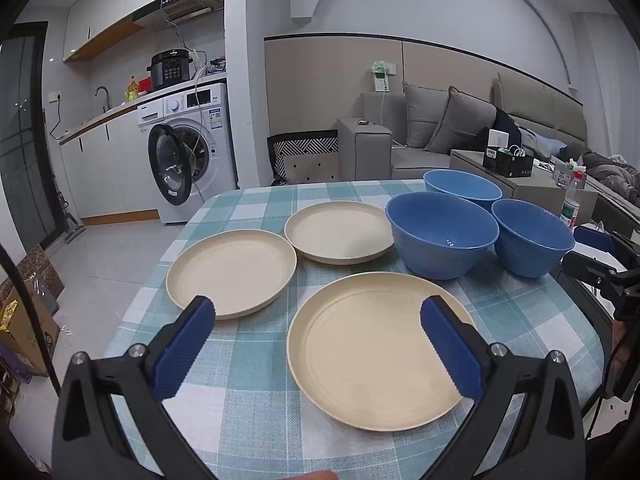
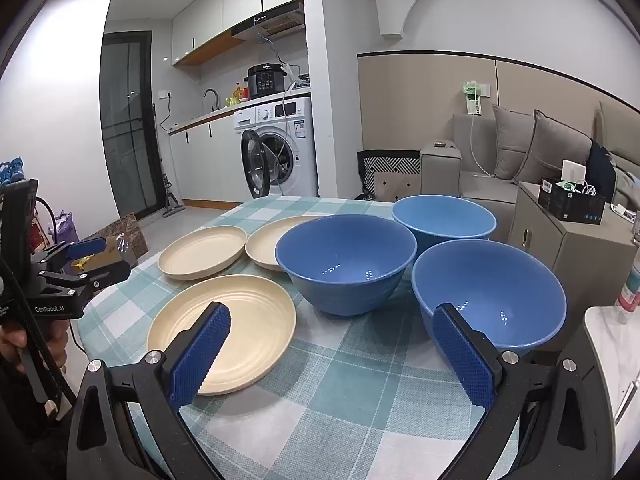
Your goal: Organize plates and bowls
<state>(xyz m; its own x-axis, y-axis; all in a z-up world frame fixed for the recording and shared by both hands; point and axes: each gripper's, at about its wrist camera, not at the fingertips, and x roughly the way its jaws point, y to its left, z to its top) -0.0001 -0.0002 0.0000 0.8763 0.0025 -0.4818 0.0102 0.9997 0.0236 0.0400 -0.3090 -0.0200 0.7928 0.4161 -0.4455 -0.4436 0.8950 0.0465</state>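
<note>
Three cream plates lie on the checked tablecloth [image 1: 248, 400]: a near plate [image 1: 376, 352], a left plate [image 1: 232, 272] and a far plate [image 1: 340, 232]. To their right stand three blue bowls: a middle bowl [image 1: 442, 236], a far bowl [image 1: 462, 188] and a right bowl [image 1: 532, 236]. My left gripper [image 1: 319, 306] is open above the near plate's left part, holding nothing. My right gripper [image 2: 333, 311] is open too, hovering between the near plate [image 2: 240, 332] and the right bowl [image 2: 488, 292], with the middle bowl [image 2: 346, 264] ahead. Each gripper shows at the edge of the other's view, both apart from the dishes.
The round table's edge curves close behind the far bowl [image 2: 444, 216] and left of the plates. Beyond it are a washing machine [image 1: 188, 152] with its door open, a grey sofa [image 1: 440, 128] and a low cabinet [image 2: 568, 248]. A bottle [image 1: 572, 204] stands at the right.
</note>
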